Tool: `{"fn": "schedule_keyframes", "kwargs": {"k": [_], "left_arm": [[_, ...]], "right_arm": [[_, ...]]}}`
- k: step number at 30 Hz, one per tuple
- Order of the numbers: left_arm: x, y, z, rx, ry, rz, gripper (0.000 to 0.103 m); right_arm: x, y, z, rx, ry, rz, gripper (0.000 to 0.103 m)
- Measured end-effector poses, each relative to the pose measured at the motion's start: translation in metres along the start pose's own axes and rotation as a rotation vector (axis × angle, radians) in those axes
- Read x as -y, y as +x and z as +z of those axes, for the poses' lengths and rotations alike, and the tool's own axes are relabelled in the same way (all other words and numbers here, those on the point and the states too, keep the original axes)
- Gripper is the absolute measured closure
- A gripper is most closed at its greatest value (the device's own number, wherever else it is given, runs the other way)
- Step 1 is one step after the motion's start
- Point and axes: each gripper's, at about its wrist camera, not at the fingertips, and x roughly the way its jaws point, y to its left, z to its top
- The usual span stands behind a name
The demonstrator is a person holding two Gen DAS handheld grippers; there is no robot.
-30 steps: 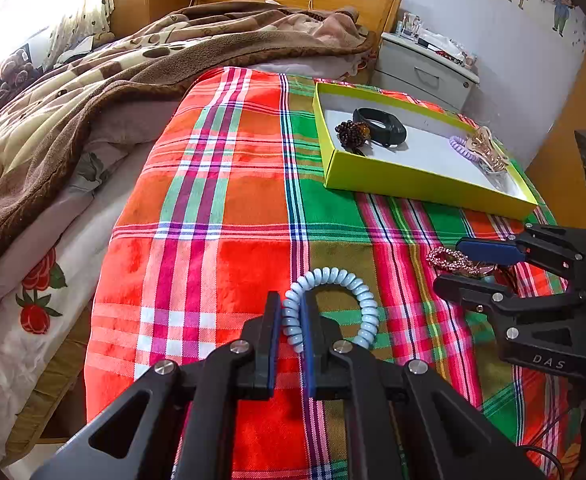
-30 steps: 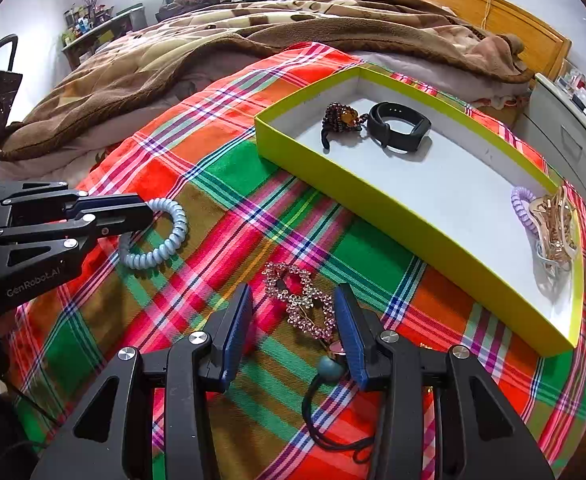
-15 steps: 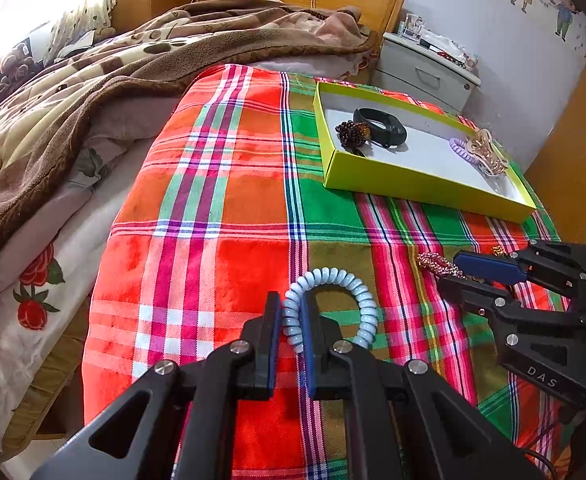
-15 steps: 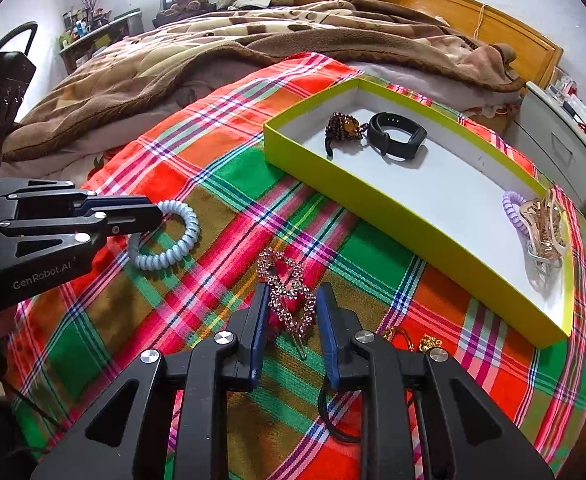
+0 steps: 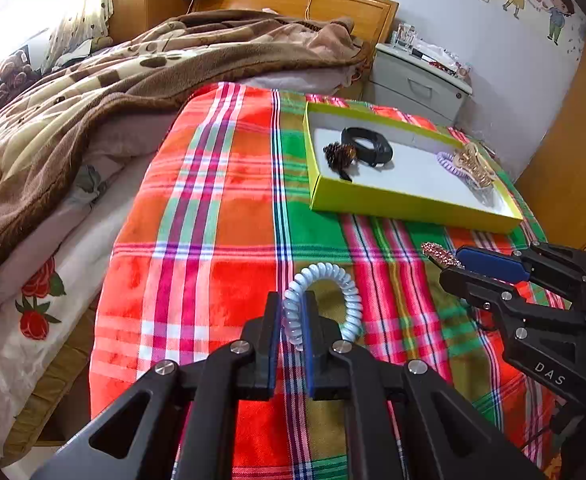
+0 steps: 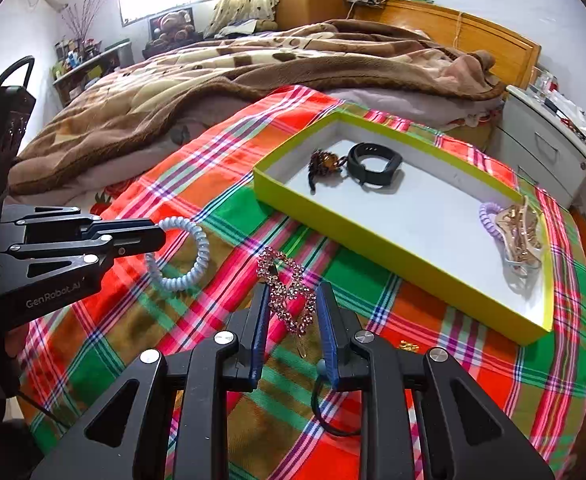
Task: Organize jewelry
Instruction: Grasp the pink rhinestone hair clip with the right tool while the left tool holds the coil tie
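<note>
Our right gripper [image 6: 291, 316] just clamped the pink rhinestone hair clip [image 6: 287, 292]; left gripper [image 5: 292, 322] keeps gripping the pale-blue spiral hair tie [image 5: 325, 296]; both ready for the far yellow-green box [image 6: 373, 236].

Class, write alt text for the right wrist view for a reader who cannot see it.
The right gripper holds a pink rhinestone hair clip above a plaid blanket. To its left, the left gripper grips a pale blue coil hair tie. Behind, a yellow-green box holds other accessories, including a black wristband.
</note>
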Motion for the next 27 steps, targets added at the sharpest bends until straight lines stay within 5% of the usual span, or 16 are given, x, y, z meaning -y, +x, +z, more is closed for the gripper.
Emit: {"fn": "schedule_keyframes", "kwargs": {"k": [16,20,22,24,27], "left_arm": [[0.014,-0.025,0.024,0.081,0.036,-0.023,0.093],[0.007,-0.016,0.020,0.035,0.052,-0.029,0.092],[0.003,-0.006,0.014,-0.013,0.060,-0.007,0.088],[-0.001,0.003,0.009,-0.045,0.054,0.011,0.068],[-0.006,0.013,0.006,-0.070,0.047,0.047,0.064]], "right_arm": [[0.025,-0.028,0.007,0.082,0.083,-0.036,0.079],[0.025,-0.028,0.005,0.084,0.088,-0.027,0.078],[0.025,-0.026,0.004,0.081,0.091,-0.023,0.078],[0.026,-0.025,0.005,0.080,0.093,-0.021,0.078],[0.026,-0.024,0.005,0.079,0.094,-0.019,0.078]]}}
